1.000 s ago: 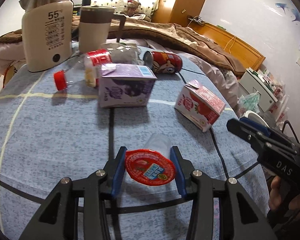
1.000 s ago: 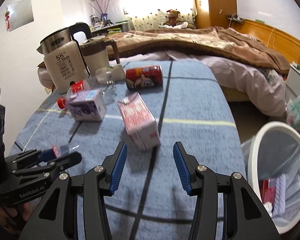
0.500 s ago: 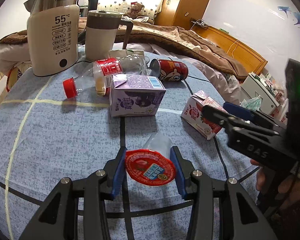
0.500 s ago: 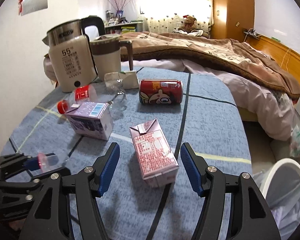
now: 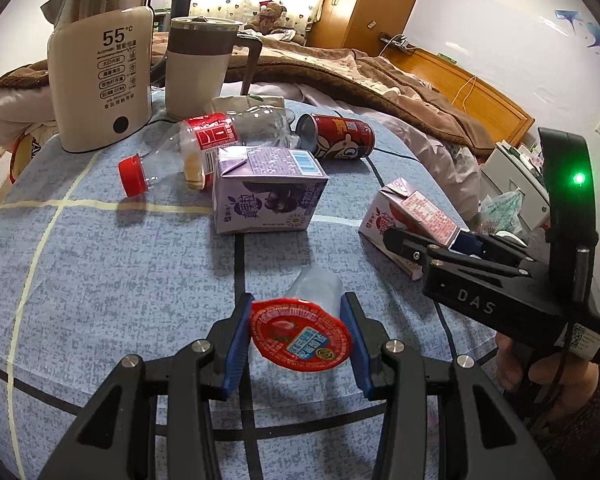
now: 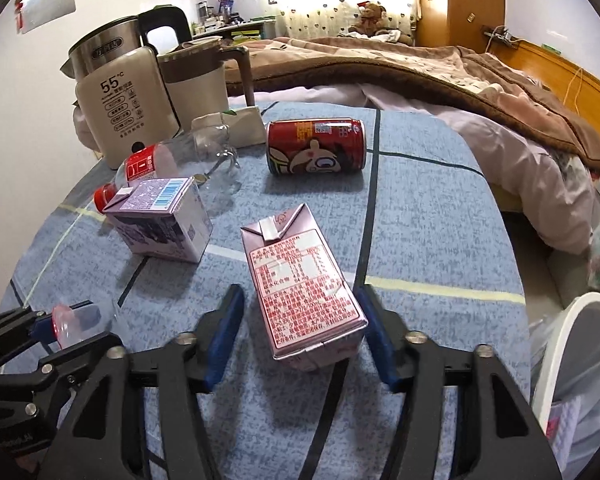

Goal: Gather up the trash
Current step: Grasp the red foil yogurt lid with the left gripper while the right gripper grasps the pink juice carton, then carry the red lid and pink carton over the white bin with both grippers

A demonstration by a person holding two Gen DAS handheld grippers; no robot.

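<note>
My left gripper [image 5: 296, 334] is shut on a clear plastic cup with a red foil lid [image 5: 300, 334], held just above the blue tablecloth; the cup also shows in the right wrist view [image 6: 70, 320]. My right gripper [image 6: 300, 328] is open, its blue pads on either side of the near end of a pink milk carton [image 6: 302, 284] that lies on the table [image 6: 420, 220]. In the left wrist view the right gripper [image 5: 428, 246] reaches over that pink carton [image 5: 408, 216]. A purple carton [image 5: 266, 190], a red can [image 5: 336, 138] and a clear bottle with a red cap [image 5: 180, 156] lie further back.
A white kettle [image 5: 100, 80] and a beige mug [image 5: 198, 68] stand at the table's far edge. A white-rimmed trash bin [image 6: 572, 364] with trash in it stands off the table's right side. A bed with a brown blanket [image 6: 420, 72] lies behind.
My right gripper has moved forward and now straddles the near end of the pink carton. My left gripper with the cup has moved forward a little over the table.
</note>
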